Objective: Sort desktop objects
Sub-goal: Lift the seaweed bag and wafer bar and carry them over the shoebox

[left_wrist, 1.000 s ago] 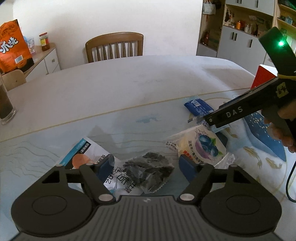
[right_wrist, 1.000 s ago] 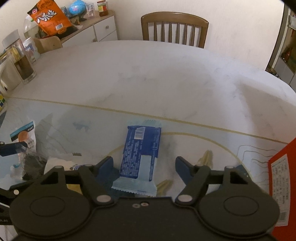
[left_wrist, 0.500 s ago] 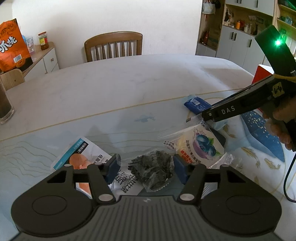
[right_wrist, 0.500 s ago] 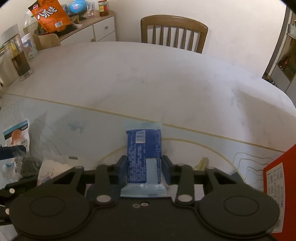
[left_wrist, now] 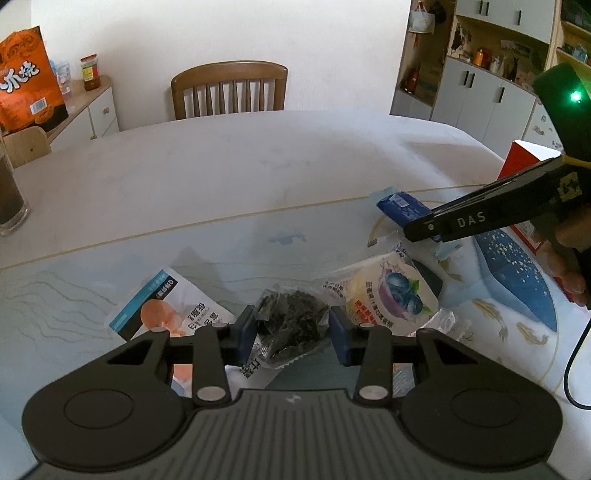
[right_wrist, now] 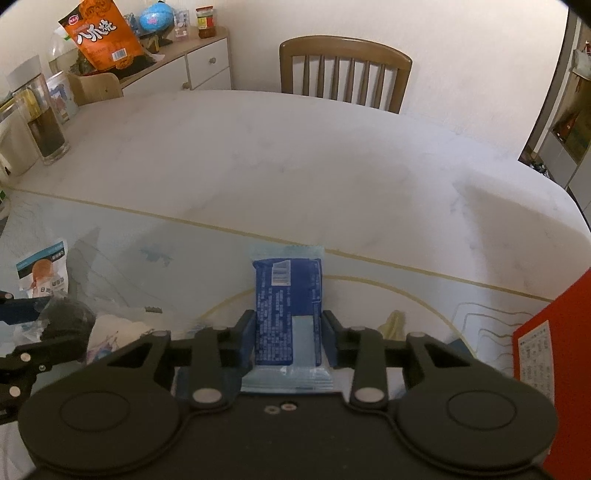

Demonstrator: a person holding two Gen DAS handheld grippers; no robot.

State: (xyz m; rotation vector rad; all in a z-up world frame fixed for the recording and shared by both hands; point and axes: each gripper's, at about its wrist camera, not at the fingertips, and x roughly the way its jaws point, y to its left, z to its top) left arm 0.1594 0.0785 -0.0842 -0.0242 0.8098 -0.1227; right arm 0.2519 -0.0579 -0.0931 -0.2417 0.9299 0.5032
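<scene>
Four snack packets (left_wrist: 391,295) on table (left_wrist: 258,166)

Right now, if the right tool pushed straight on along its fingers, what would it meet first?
Probably the table. The right tool is shut on the blue packet and points down at the printed mat; nothing else lies ahead, though depth is unclear.

A: What's round the edges?
B: Wooden chair (right_wrist: 345,74) behind the table (right_wrist: 295,158), orange snack bag (right_wrist: 101,35) and globe (right_wrist: 155,18) on the sideboard (right_wrist: 199,70).
A: And left?
B: Glass of dark liquid (right_wrist: 46,127) on the table.
</scene>
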